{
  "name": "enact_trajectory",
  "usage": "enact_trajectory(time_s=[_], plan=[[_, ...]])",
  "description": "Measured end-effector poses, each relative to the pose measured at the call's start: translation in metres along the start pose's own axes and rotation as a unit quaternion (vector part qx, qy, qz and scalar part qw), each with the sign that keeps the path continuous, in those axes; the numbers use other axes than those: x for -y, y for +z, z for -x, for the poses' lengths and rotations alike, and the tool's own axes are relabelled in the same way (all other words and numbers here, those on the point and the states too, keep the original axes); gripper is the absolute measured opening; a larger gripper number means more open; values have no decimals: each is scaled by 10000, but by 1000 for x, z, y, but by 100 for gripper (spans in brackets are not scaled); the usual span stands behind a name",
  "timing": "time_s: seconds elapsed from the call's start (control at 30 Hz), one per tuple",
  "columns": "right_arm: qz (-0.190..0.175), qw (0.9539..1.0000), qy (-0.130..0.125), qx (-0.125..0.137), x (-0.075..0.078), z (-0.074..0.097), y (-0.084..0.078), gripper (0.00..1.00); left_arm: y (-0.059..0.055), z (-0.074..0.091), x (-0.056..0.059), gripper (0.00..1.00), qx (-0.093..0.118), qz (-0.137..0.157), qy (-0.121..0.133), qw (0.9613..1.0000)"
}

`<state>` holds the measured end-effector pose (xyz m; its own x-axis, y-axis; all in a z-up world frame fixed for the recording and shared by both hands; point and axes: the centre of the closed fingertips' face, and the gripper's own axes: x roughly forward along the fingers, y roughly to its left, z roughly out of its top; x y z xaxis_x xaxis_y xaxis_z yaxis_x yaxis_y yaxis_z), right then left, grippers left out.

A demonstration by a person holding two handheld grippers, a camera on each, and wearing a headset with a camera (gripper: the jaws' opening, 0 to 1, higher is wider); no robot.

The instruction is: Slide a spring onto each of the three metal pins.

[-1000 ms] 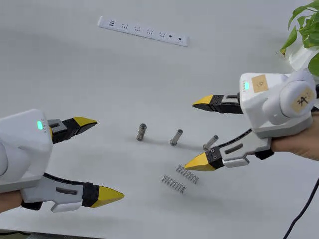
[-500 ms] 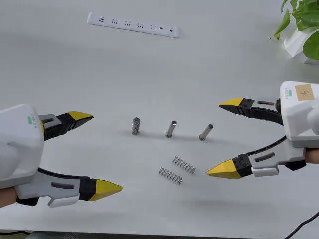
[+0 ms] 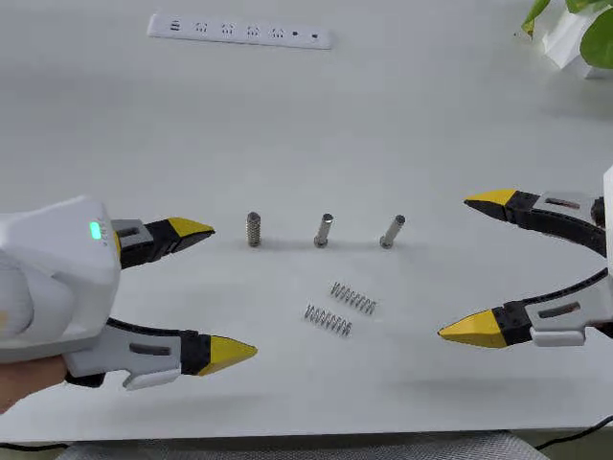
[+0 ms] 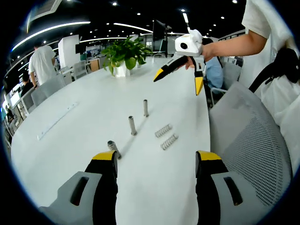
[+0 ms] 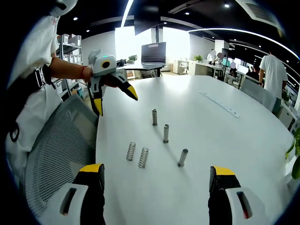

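Both my left fingers [image 3: 222,352] and right fingers [image 3: 479,329] gape empty. The loose springs [image 3: 328,320] look light, squashy, roll-prone; I'd pinch one mid-coil, gently.

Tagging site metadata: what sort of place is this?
Probably an open-plan office: a large white table with a power strip, a mesh chair and a potted plant.

A white power strip [image 3: 239,31] lies flat near the far edge of the white table [image 3: 450,115]. A potted green plant [image 3: 567,38] stands at its far right corner. A grey mesh chair [image 4: 248,136] sits against the near edge. What may be a laptop [image 5: 153,52] rests on a farther desk.
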<state>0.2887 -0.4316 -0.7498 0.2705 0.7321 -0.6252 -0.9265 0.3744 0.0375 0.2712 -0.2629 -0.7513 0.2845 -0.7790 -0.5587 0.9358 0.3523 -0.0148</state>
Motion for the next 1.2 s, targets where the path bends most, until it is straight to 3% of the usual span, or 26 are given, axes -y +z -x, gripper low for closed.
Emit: enact_trajectory(time_s=[0.17,0.2,0.33,0.43,0.77,1.2], plan=[[-107,9999,-110,54,3,5,-6,91,-1,-28,10,52,-251,-218,-328,9989],[-123,9998,-141,80,4,7,-6,91,-5,-35,12,50,-493,-341,-425,9973],[-205,9994,-225,144,5,11,-10,91,-12,-54,21,42,-904,-775,-754,9900],[-243,9992,-274,142,5,14,-14,90,-20,-65,22,36,-1214,-1006,-869,9837],[-423,9979,-457,194,5,24,-24,89,-32,-91,26,24,-1517,-1221,-1092,9748],[-505,9969,-561,200,6,27,-29,87,-41,-101,22,14,-1821,-1626,-1191,9624]])
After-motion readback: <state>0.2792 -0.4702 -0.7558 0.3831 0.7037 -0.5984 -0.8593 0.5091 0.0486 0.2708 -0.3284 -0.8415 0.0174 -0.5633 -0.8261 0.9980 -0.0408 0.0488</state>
